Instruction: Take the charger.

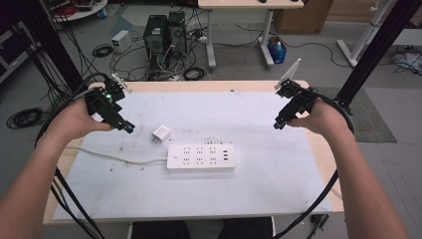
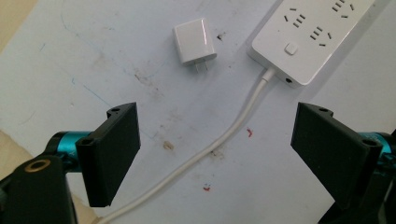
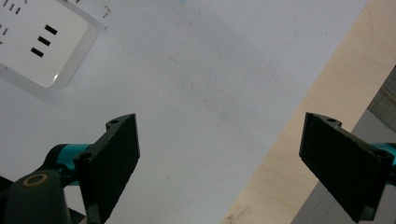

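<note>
A white power strip [image 1: 200, 157] lies flat near the middle of the white mat, its white cord [image 1: 117, 158] running off to the left. A small white plug adapter [image 1: 161, 134] rests just above the strip's left end. My left gripper [image 1: 128, 127] hovers over the mat's left side, open and holding nothing; in the left gripper view the adapter [image 2: 194, 41], the cord [image 2: 219, 140] and the strip's switch end [image 2: 308, 37] lie ahead of its jaws. My right gripper [image 1: 278, 124] hangs open over the mat's right side, with the strip's corner [image 3: 44, 42] at upper left.
The white mat [image 1: 278, 174] covers a wooden table [image 1: 321, 154] whose bare edge shows at the right. Black cables trail from both grippers over the table's sides. Computers, cords and a desk stand on the floor beyond the far edge.
</note>
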`<state>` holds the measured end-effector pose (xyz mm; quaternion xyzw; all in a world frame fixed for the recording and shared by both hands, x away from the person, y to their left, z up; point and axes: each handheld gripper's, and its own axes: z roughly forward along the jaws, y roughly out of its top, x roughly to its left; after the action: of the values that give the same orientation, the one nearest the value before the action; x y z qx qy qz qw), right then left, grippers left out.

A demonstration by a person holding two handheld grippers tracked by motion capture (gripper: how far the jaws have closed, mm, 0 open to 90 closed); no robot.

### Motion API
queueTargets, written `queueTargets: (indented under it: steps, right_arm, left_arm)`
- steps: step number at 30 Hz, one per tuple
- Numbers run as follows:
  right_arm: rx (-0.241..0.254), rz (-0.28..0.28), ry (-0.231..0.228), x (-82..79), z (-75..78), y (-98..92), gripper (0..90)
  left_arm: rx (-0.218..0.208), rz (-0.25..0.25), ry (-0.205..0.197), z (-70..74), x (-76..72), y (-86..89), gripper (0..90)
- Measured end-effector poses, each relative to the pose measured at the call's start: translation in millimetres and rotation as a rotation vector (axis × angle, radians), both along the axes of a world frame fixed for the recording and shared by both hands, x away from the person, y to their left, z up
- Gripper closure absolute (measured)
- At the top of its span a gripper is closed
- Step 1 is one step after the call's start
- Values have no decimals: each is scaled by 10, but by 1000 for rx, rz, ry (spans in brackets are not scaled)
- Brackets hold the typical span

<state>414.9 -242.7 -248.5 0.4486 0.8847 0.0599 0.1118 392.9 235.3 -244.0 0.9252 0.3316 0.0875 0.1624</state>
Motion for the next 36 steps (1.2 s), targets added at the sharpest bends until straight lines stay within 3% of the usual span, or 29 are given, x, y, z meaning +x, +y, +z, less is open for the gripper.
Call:
queueTargets:
  steps: [9,23,31,36]
  right_arm:
    - [4,6,-14,-7,2,-16,117]
    - [7,0,-11,34,-31,-7,118]
    - [15,6,-15,40,-37,0,117]
    - [22,5,-17,44,-45,-8,117]
  left_arm:
    - [5,2,3,-19,43,-17,158]
    - [-29,15,13,-106,161,-116,158]
    - [-30,48,32,-312,342,-269,158]
    - [-10,77,65,-547,470,-378,161]
